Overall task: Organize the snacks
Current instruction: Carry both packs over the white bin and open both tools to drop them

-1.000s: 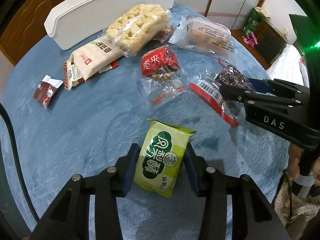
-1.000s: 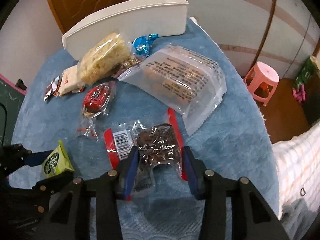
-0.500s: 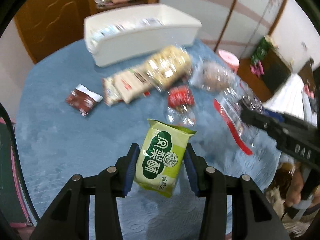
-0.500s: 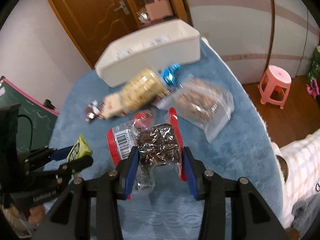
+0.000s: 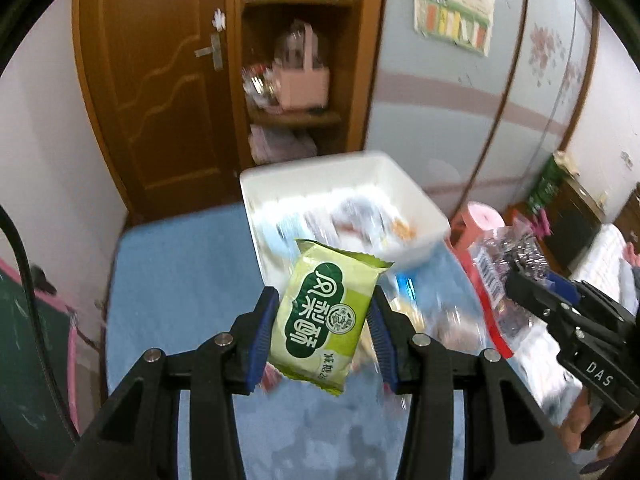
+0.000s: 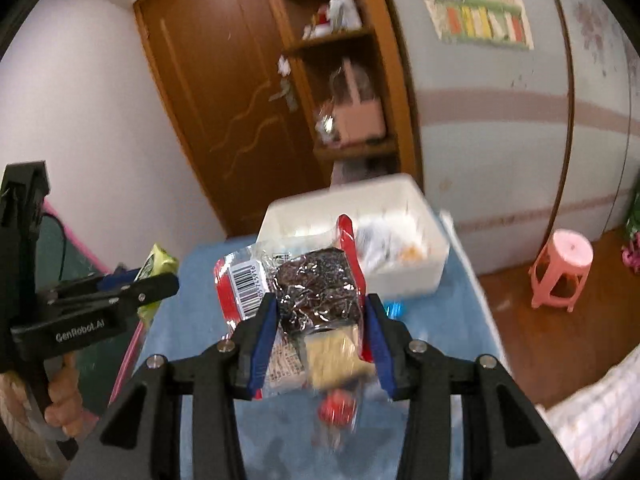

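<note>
My left gripper (image 5: 323, 322) is shut on a green snack packet (image 5: 327, 318) and holds it in the air over the blue table, in front of the white bin (image 5: 416, 196). My right gripper (image 6: 320, 330) is shut on a clear red-edged bag of dark snacks (image 6: 316, 290), also lifted, just short of the white bin (image 6: 404, 276). The bin holds several blurred snack packets. Each gripper shows in the other's view: the right gripper (image 5: 520, 282) with its bag at right, the left gripper (image 6: 160, 276) with the green packet (image 6: 158, 262) at left.
Other snacks lie blurred on the blue tablecloth (image 5: 180, 280) below both grippers. A pink stool (image 6: 560, 272) stands on the floor right of the table. A wooden door (image 5: 160, 80) and shelves (image 5: 296, 60) are behind the bin.
Both grippers have lifted their packets off the table and tilted up toward the white bin, which now sits much closer. The other snacks have dropped below the held packets.
</note>
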Demonstrator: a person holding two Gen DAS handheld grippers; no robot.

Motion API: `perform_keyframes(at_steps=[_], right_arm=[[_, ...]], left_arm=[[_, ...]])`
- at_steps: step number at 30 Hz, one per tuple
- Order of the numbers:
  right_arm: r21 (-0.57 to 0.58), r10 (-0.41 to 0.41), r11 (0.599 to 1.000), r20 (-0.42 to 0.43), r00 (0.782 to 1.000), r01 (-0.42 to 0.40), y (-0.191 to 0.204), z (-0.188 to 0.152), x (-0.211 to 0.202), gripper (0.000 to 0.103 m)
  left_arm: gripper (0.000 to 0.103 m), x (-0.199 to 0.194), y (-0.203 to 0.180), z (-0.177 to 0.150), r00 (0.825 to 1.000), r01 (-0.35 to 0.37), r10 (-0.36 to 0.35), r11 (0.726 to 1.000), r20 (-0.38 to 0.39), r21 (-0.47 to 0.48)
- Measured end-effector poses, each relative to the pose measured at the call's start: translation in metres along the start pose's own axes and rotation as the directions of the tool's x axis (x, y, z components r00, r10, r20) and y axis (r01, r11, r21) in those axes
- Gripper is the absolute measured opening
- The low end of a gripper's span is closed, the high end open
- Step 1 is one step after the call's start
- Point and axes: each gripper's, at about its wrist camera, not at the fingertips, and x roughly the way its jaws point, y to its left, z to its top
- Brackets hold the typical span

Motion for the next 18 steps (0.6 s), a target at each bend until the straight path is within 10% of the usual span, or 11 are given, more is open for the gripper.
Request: perform_keyframes(at_steps=[9,18], right_arm=[[0.050,-0.080,0.996,0.109,0.991,0.075,-0.007,0.102,0.046,0.044],[0.049,-0.181,0.983,0.025,0.983,0.180,-0.017,0.130,0.130,0.045]], left_arm=[[0.043,0.059,0.016,0.114,0.994,-0.105,0.107,0.993,0.027,-0.053],[0.043,0.166,0.019,0.132,0.986,-0.152,0.145,0.985,-0.078,-0.080]])
